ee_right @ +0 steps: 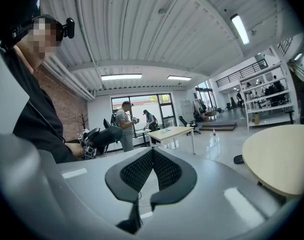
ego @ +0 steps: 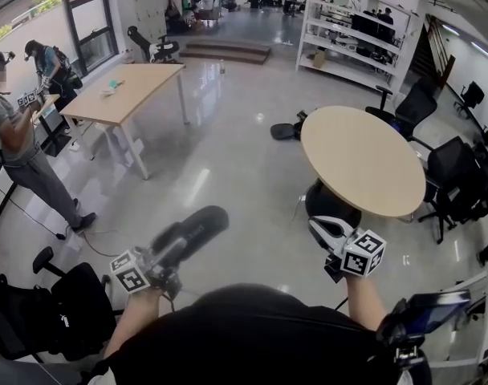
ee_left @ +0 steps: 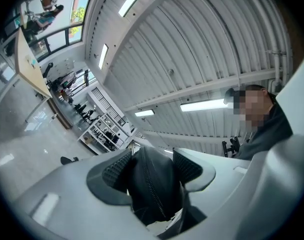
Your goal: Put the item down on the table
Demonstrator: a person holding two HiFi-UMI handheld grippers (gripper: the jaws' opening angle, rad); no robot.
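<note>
Left tool (ego: 165,257) clenched a black zippered pouch (ego: 193,231), held in the air well short of the round bench (ego: 364,163). Right tool (ego: 323,229) was pinched closed, empty. Nothing was set down; reaching the bench and releasing were left to do.
</note>
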